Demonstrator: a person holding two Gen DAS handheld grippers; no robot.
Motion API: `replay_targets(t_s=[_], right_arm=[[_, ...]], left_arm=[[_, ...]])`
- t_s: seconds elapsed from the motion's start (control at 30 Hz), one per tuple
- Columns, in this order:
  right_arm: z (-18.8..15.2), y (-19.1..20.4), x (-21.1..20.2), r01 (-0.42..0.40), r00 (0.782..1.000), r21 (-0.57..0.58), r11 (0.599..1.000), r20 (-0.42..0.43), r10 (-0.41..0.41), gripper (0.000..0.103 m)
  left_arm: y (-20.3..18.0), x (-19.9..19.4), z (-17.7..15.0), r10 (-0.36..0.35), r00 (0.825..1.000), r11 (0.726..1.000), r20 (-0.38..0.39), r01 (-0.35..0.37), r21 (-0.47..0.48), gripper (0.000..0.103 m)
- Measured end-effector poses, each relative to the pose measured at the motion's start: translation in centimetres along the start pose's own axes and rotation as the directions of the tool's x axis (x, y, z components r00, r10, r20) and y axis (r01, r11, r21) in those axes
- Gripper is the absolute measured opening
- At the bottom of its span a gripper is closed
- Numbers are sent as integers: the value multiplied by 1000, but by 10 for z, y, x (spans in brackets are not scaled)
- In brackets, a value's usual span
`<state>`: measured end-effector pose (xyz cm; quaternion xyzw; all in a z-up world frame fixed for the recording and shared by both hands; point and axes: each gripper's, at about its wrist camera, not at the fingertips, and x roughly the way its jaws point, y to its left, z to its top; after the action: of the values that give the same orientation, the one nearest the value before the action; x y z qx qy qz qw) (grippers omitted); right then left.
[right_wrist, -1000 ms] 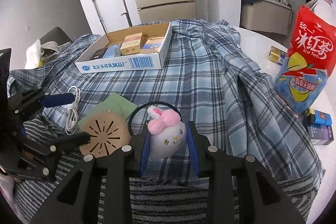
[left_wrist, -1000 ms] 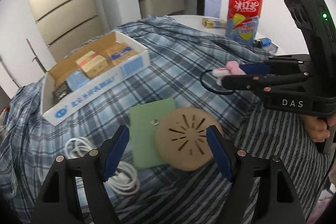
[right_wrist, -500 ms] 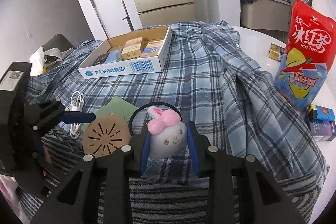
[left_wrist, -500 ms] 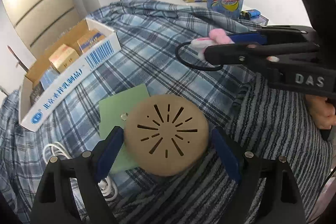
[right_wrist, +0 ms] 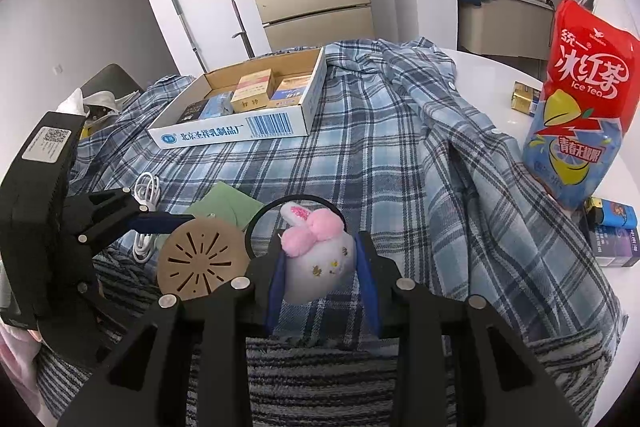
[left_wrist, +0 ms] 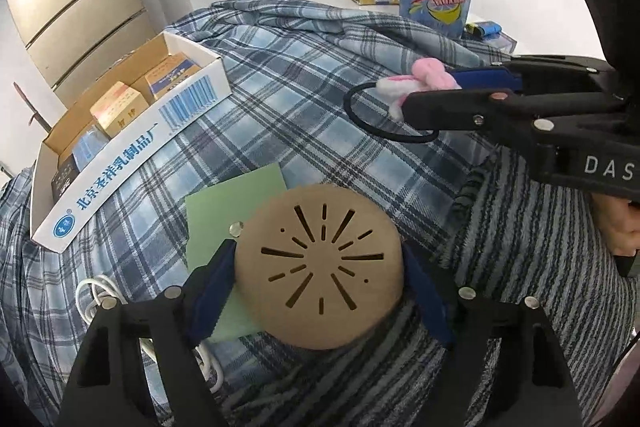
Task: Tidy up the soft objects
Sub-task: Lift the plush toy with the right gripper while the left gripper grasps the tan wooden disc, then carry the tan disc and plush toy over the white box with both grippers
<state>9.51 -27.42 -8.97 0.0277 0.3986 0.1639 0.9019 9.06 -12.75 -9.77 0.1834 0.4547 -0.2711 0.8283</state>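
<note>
Both tools are matte black plastic with angular arms. The left gripper [left_wrist: 318, 291] carries dark blue pads [left_wrist: 210, 291] on the inner faces of its fingers, and round silver screw heads [left_wrist: 467, 293] sit on the arms just behind them. The right gripper [right_wrist: 322, 275] has the same blue pads and silver screws. White letters "DAS" [left_wrist: 608, 167] mark its side. A white sticker with a printed code [right_wrist: 46, 143] sits on the left gripper's body, behind its fingers.
</note>
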Motion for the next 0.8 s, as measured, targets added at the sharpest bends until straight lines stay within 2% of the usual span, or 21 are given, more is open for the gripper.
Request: replay_targets(t_s=[0.17,0.27,0.37,0.43,0.6,0.8], right_arm=[[-1,0,-9,-11,999,0,1000,48,11,32],[-1,2,-14,-18,997,-9,1000,80,19,32],[-1,4,-21,-25,992,-21,999,123,27,32],[-1,5,-26,-30,988,-27,999,150,34,32],[-1,5,-36,-51,976,-28,998,213,56,33],[-2,8,-45,-65,961,-49,997,265,75,33]], left_arm=[[4,-21,-6,33,993,999,111,-30,-33,80],[10,-42,-12,57,974,996,218,-42,-73,80],[20,-65,-18,96,939,989,329,-53,-140,81],[29,-79,-23,127,909,979,396,-52,-196,81],[51,-104,-39,207,841,945,500,-40,-323,81],[53,-115,-46,239,809,939,538,-50,-341,81]])
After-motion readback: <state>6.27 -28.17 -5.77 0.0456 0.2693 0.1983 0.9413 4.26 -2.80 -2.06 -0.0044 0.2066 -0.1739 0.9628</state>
